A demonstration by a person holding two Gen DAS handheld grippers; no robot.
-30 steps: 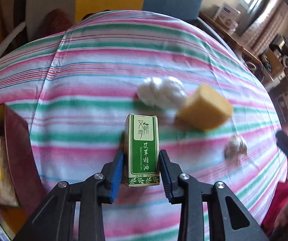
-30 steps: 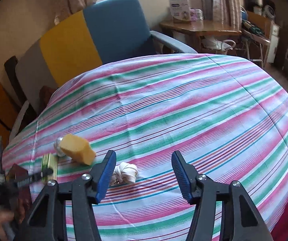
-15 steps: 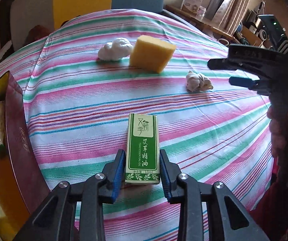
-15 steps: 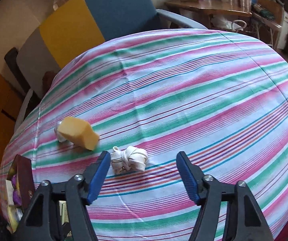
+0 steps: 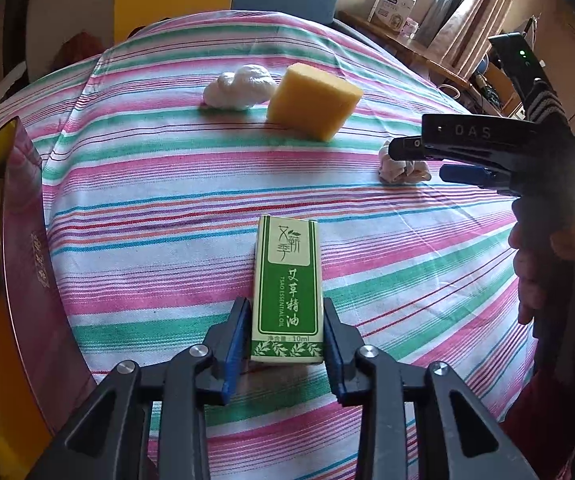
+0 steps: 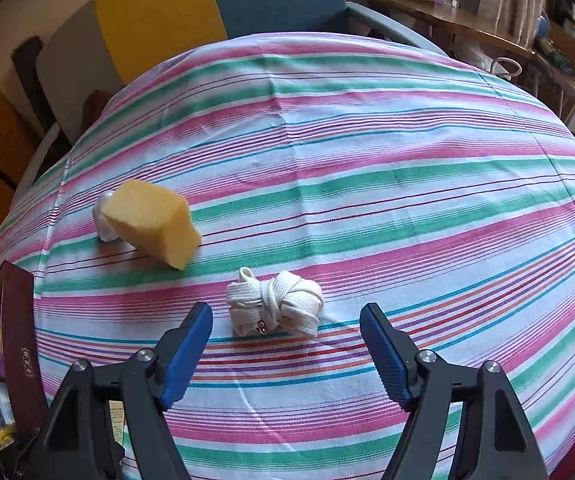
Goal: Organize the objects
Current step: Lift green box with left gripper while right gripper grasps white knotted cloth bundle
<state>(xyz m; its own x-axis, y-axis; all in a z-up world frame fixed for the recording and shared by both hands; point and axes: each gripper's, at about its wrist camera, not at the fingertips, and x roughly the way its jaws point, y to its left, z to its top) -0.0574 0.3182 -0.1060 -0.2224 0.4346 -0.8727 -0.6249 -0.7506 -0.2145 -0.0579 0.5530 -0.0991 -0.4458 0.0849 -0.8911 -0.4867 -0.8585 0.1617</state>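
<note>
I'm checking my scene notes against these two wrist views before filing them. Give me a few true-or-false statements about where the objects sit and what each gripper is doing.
1. The left gripper holds a green and white box between its pads. True.
2. The right gripper is clamped on the yellow sponge. False: its jaws are opening with nothing gripped, and the sponge lies further off on the striped tablecloth.
3. The knotted white cord bundle lies on the cloth just ahead of the right gripper. True.
4. The white lump sits on top of the sponge. False: it lies beside it on the cloth.
5. A dark red box stands at the table's left edge. True.
</note>
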